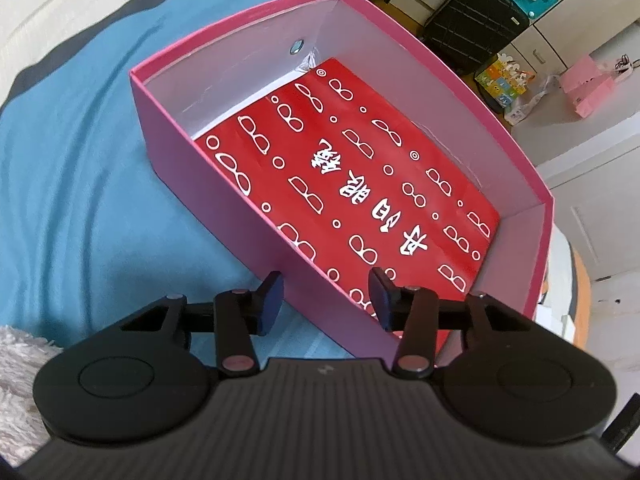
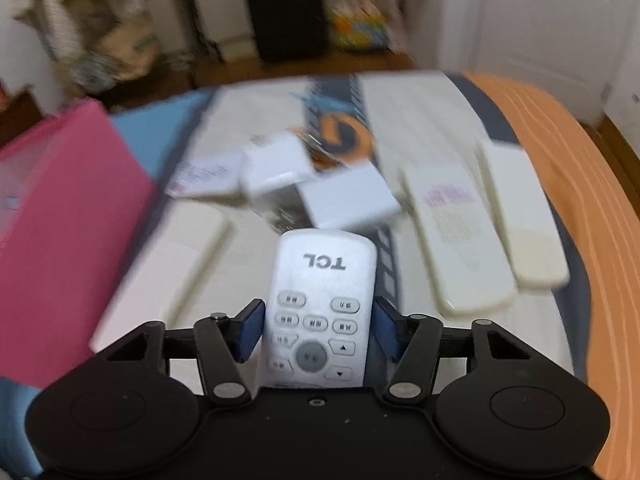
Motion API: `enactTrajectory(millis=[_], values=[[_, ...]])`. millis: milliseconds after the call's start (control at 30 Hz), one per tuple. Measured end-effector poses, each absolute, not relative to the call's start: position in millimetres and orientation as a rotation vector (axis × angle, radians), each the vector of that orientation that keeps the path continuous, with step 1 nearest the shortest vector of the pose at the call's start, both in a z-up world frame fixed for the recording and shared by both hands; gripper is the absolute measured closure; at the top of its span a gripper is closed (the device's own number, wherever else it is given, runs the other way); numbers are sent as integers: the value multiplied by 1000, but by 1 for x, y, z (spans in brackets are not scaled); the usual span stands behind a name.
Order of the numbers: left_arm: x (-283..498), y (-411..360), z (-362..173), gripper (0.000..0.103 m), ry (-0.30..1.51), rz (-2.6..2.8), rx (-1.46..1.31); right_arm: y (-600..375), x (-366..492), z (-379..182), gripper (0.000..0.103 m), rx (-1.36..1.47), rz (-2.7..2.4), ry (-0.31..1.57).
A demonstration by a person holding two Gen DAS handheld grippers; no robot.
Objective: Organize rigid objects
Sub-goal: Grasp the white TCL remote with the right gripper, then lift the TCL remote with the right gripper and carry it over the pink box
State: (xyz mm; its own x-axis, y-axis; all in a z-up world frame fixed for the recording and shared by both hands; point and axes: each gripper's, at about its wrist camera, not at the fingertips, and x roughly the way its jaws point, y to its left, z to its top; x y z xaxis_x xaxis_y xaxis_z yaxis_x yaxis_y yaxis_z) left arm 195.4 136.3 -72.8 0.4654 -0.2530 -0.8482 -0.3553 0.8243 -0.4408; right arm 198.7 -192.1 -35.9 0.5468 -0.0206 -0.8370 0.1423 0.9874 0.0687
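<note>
While the left gripper (image 1: pixel 326 300) hangs with its jaws apart astride the near wall of the pink box (image 1: pixel 224 216), gripping nothing, the left wrist view shows only a red patterned packet (image 1: pixel 360 184) lying flat on the box floor, with bare white floor at the far left end.

From the right wrist view, the right gripper (image 2: pixel 318 330) is clamped on a white TCL remote (image 2: pixel 320 300), pads on its long sides. The pink box stands to the left; more remotes (image 2: pixel 460 240) and small white boxes (image 2: pixel 280 168) lie beyond on the bed. I judge the carry should stay level, lowering the remote flat beside the packet before letting go.
</note>
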Motion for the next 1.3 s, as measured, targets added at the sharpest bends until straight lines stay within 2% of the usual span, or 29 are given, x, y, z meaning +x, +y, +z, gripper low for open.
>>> enactTrajectory(millis=[100,267,467,700,867,1300], values=[[195,141,-75,59,1112,54,-660,-183,200,-32,40,100,-43,965],[196,143,-77,59,1122,51,-673,-181,208,-57,40,130,-59,1073],[196,144,-80,56,1128,43,-710,-172,205,-58,41,78,-83,1047],[193,141,-77,61,1107,40,-698,-172,186,-28,42,92,-75,926],[190,149,-80,63,1115,-1,-785,-162,176,-12,42,83,-51,820],[190,155,-84,66,1122,-35,-867,-153,158,25,42,164,29,648]])
